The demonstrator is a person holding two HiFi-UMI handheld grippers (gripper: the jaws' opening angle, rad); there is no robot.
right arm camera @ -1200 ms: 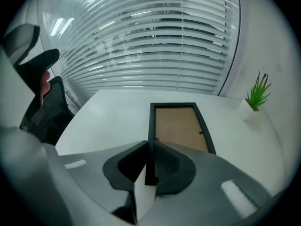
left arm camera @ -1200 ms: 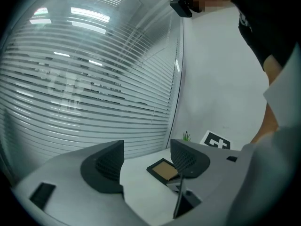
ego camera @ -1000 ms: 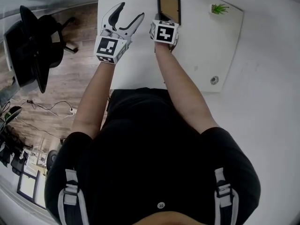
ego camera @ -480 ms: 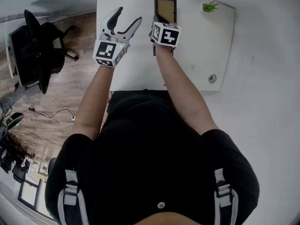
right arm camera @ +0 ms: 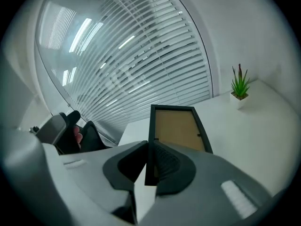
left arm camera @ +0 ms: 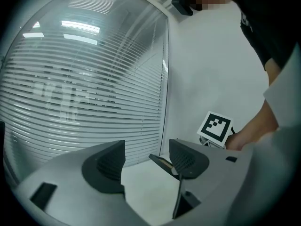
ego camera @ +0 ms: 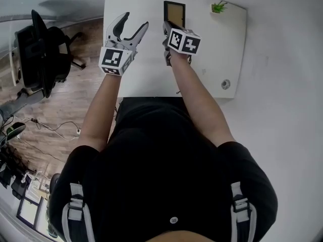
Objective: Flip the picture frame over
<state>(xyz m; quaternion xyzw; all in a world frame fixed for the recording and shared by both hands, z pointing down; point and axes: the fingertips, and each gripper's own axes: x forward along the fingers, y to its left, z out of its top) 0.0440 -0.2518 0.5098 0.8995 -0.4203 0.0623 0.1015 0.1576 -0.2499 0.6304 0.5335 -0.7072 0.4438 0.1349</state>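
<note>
Right claw (right arm camera: 149, 166) is clamped hard on the near end of the picture frame (right arm camera: 178, 128), pads pinching its left rail. The frame's long axis runs straight ahead of that claw, tan backing up, far end toward the window blinds (right arm camera: 141, 55). The near end looks tipped up off the white bench (ego camera: 141, 74). Left claw (ego camera: 132, 25) hangs wide apart and empty just to the left, so the right hand owns this flip. A potted plant (ego camera: 218, 6) sits well off right, and an office chair (ego camera: 40, 49) stands on the wood floor (ego camera: 75, 100).
</note>
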